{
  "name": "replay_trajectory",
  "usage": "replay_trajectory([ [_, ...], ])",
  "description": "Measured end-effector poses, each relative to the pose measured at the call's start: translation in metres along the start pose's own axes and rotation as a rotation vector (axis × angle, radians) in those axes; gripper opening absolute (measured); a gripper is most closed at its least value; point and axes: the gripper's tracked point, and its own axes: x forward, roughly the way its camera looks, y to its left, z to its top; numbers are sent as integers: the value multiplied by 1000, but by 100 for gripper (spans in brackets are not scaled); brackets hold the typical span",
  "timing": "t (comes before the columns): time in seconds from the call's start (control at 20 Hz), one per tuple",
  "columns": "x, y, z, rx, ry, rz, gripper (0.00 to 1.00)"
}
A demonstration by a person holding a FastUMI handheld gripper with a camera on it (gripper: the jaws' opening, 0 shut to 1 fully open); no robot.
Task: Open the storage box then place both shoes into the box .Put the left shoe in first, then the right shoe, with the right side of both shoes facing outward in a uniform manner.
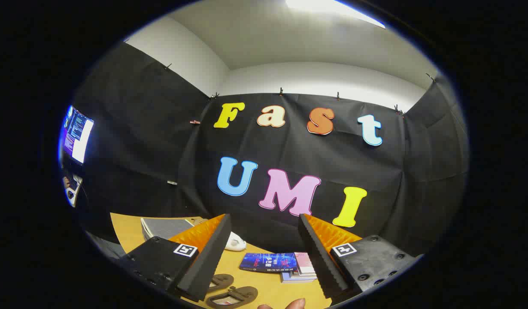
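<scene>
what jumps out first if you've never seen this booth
The hand-held gripper stands open and empty, its two fingers spread above the wooden table. Between and just below the fingers lie a pair of brown flat shoes and a stack of books. Off beyond the table's far side, a lit monitor glows against the black cloth.
</scene>
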Motion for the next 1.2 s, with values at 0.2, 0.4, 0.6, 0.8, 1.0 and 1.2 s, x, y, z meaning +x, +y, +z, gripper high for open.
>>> replay_trajectory([
  [0.2,3,4,-7,3,34,-3,98],
  [0.4,4,2,-15,-35,69,-33,98],
  [0.6,6,6,-19,-44,85,-43,98],
  [0.8,6,5,-21,-30,90,-49,98],
  [1.0,11,6,-24,-15,103,-55,98],
  [1.2,27,30,-21,2,129,16,98],
])
